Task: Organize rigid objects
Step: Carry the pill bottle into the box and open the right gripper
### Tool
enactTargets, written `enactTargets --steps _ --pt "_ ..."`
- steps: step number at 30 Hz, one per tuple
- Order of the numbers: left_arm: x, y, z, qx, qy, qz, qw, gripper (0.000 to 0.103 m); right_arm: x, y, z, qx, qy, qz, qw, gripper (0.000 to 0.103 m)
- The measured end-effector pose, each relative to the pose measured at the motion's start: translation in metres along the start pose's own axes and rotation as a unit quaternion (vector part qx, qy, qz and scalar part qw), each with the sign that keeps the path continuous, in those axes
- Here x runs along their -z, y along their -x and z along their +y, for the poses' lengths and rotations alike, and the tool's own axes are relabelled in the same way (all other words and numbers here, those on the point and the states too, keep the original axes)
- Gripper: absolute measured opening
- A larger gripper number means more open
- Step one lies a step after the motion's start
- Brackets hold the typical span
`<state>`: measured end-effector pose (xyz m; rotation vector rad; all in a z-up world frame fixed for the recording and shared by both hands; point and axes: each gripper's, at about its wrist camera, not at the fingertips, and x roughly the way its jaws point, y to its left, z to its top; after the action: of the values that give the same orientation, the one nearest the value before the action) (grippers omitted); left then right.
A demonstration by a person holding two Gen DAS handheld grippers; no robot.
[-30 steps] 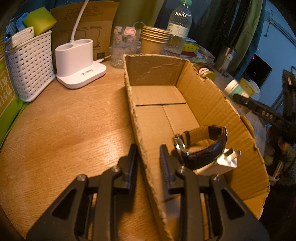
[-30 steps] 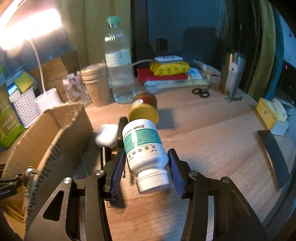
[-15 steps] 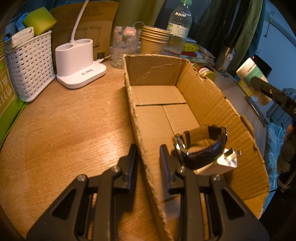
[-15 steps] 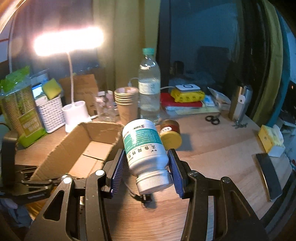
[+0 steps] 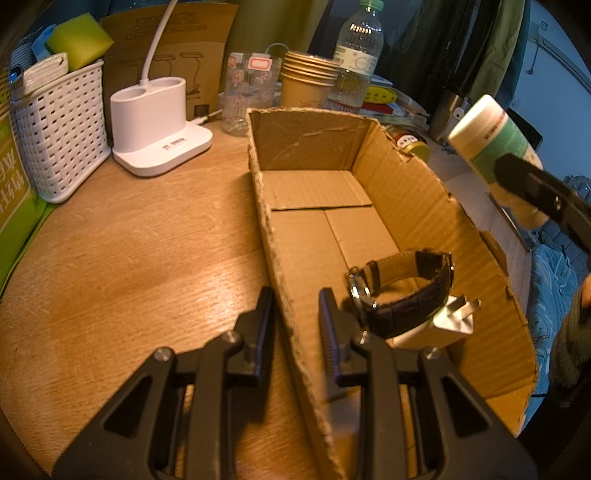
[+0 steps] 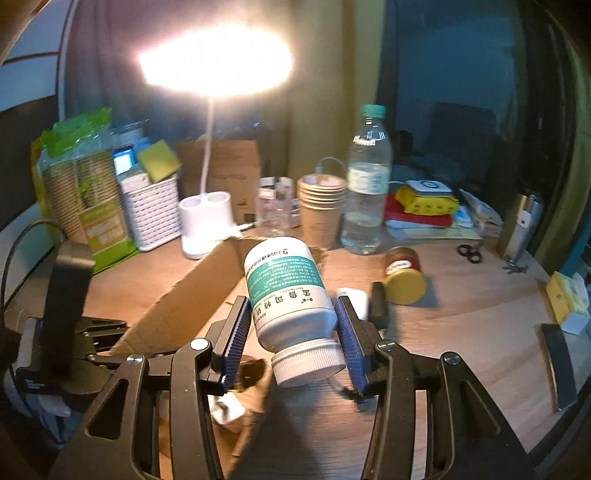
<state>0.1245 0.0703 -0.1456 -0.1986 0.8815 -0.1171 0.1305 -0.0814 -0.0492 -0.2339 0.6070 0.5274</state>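
A white pill bottle [image 6: 291, 306] with a teal-green label band sits between blue ribbed pads [image 6: 239, 343], near a plain brown cardboard box [image 5: 417, 206] holding a dark brown leather watch [image 5: 402, 291], beside a white lattice-patterned basket [image 5: 59, 129] topped by a yellow-green sponge [image 5: 79, 35].

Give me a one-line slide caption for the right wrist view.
Right hand-held gripper carries a white pill bottle, cap toward the camera, above the open cardboard box on a lamp-lit desk.

Watch [image 5: 400, 291] on charger plug [image 5: 448, 321] inside cardboard box [image 5: 424, 192]; lamp base [image 5: 159, 129] left.
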Motion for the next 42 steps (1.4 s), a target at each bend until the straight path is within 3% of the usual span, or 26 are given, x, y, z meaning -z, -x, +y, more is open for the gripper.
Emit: enactTargets --steps 13,27,33,42 --pt "0.000 0.000 0.000 0.000 0.000 0.000 1.0000 0.026 0.003 -0.021 0.015 -0.017 0.009 0.022 1.000 0.049" --pt "0.000 0.000 0.000 0.000 0.000 0.000 1.0000 0.026 -0.002 -0.053 0.020 -0.008 0.037 0.050 0.998 0.049" --pt "0.000 0.000 0.000 0.000 0.000 0.000 1.0000 0.026 -0.001 -0.073 0.023 -0.002 0.052 0.084 0.995 0.050" --pt "0.000 0.000 0.000 0.000 0.000 0.000 1.0000 0.026 0.004 -0.054 0.022 -0.010 0.045 0.072 0.996 0.056"
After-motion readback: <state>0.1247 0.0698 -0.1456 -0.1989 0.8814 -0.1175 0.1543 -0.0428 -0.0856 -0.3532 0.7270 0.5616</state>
